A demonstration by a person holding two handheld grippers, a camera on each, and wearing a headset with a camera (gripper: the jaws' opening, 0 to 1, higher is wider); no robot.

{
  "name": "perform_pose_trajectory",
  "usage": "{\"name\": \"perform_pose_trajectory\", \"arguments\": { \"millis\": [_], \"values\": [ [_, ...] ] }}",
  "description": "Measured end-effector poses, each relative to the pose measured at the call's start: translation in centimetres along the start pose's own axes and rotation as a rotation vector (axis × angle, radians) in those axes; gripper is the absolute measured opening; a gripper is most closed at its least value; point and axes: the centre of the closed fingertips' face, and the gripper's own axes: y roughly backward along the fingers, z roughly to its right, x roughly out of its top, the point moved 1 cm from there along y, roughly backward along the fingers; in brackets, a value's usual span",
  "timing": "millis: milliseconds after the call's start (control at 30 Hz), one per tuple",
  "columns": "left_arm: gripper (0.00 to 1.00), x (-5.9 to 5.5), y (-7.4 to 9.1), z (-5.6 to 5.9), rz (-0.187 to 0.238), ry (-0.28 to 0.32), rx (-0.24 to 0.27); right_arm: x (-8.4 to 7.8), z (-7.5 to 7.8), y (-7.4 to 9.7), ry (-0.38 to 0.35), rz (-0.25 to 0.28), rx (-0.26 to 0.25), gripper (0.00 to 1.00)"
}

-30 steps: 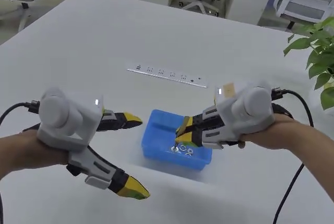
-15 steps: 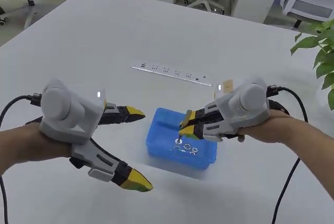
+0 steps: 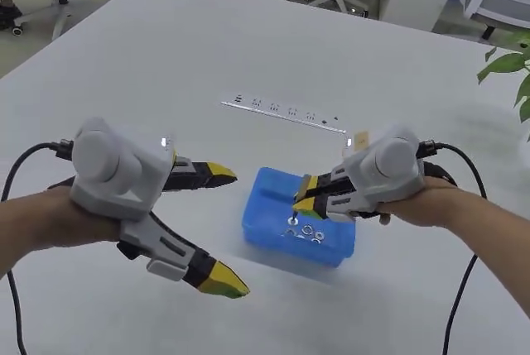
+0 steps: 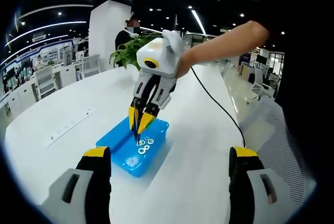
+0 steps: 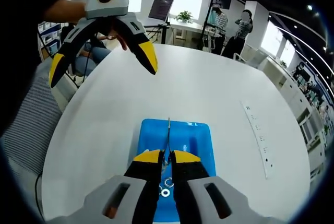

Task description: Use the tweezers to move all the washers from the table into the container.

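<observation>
In blue container (image 3: 280, 245), washers (image 3: 305, 232); right claw (image 3: 301, 198) tight on tweezers (image 5: 168, 134), left claw (image 3: 235, 233) wide, empty.

Right gripper (image 3: 303, 196) has lifted slightly over the container (image 3: 277, 249) — tweezers (image 5: 168, 135) tip, down among the washers (image 3: 308, 231) a second ago, now sits just above them (the whole-frame shift is the camera moving).

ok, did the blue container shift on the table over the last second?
No. The blue container sits just as far below the power strip as before. The whole head view shifted, so the camera moved, not the container.
</observation>
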Motion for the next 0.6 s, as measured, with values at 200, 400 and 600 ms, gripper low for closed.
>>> {"name": "perform_pose_trajectory", "arguments": {
  "millis": [200,400,600],
  "values": [
    [0.99,0.0,0.0,-0.2,-0.001,0.001,0.002,-0.8,0.3,-0.5,-0.017,-0.010,-0.010,0.08],
    [0.98,0.1,-0.1,-0.4,-0.002,0.000,0.004,-1.6,0.4,-0.8,-0.022,-0.022,-0.014,0.08],
    [0.98,0.2,-0.3,-0.6,-0.003,0.002,0.002,-2.2,0.2,-1.1,-0.031,-0.030,-0.011,0.08]
  ]
}}
